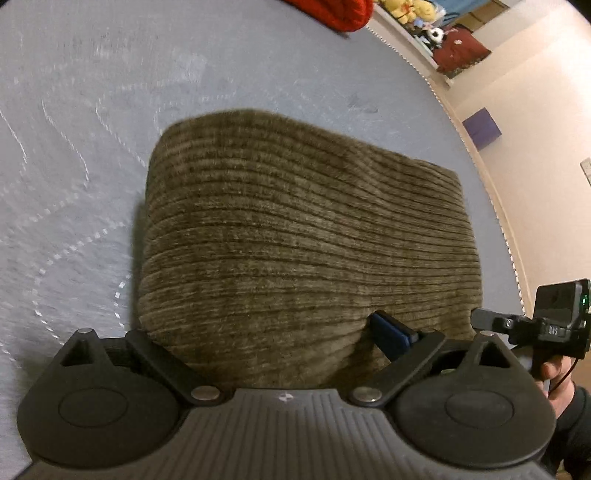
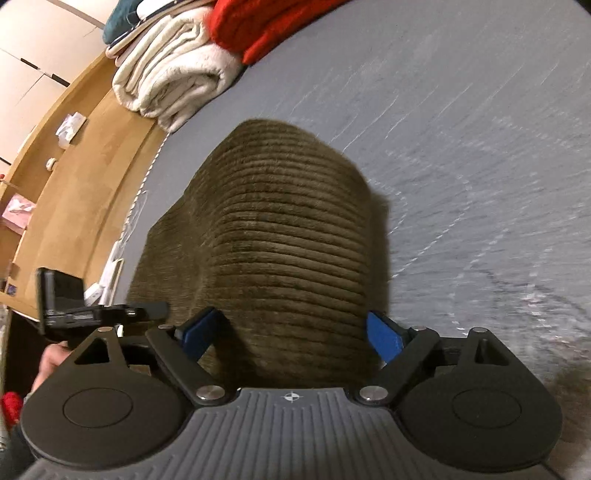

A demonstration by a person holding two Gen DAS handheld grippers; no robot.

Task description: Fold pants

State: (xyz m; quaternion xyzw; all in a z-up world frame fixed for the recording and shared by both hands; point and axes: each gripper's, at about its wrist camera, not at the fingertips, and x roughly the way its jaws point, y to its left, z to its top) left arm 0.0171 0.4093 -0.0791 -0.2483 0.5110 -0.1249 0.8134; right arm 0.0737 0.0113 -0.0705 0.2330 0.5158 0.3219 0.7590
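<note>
The pants (image 1: 303, 236) are olive-brown corduroy, lying folded in a thick stack on a grey-blue quilted bed cover (image 1: 74, 147). In the left wrist view my left gripper (image 1: 273, 343) has its jaws spread wide around the near edge of the stack; one blue pad (image 1: 391, 332) shows on the right, the left pad is hidden under cloth. In the right wrist view the pants (image 2: 288, 236) bulge up between the two blue pads (image 2: 384, 336) of my right gripper (image 2: 291, 332), which is also spread wide with cloth between its jaws.
A red knit garment (image 2: 273, 26) and a rolled white towel (image 2: 173, 77) lie at the bed's far end. A wooden floor (image 2: 92, 177) runs along the bed's edge. The other gripper's camera (image 1: 561, 314) shows at the right edge.
</note>
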